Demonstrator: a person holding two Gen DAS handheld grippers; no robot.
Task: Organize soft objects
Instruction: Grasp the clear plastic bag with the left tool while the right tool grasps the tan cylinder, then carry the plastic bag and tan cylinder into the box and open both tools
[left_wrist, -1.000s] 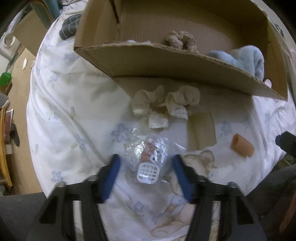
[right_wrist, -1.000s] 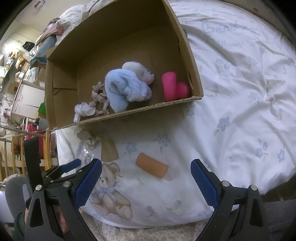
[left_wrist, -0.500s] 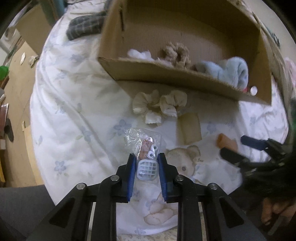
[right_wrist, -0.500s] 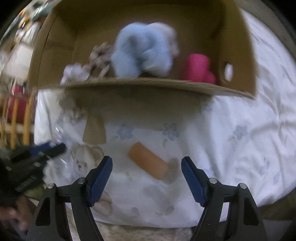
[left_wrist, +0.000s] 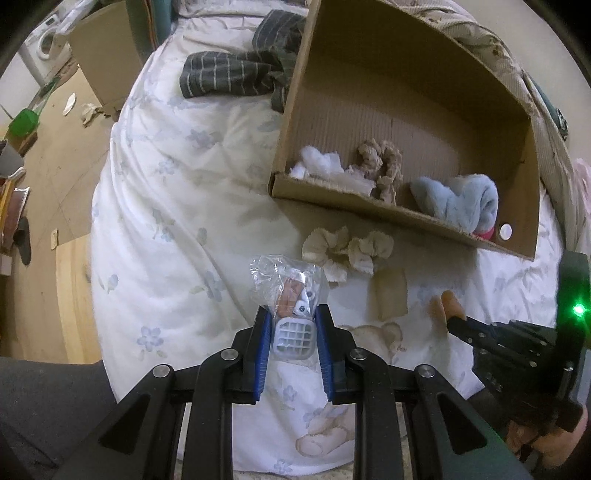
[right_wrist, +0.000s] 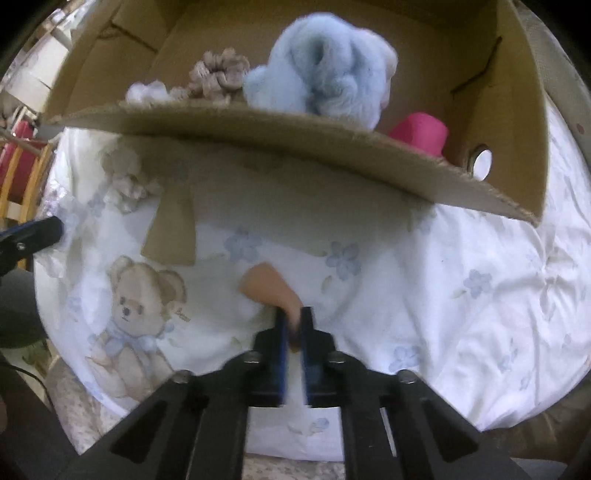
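Pinching both finds — the left gripper is clamping the clear plastic packet, the right gripper the orange foam roll — lift straight, then carry toward the cardboard box upper right.

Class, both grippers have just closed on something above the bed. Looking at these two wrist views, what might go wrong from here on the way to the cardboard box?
1. The left gripper pinches only the white grid piece; the clear bag hangs beyond it and may slip or snag the box edge.
2. The right gripper, whose fingers have just been closing, grips just one end of the orange foam roll, so it might squeeze out.
3. The grippers are close together and may collide.
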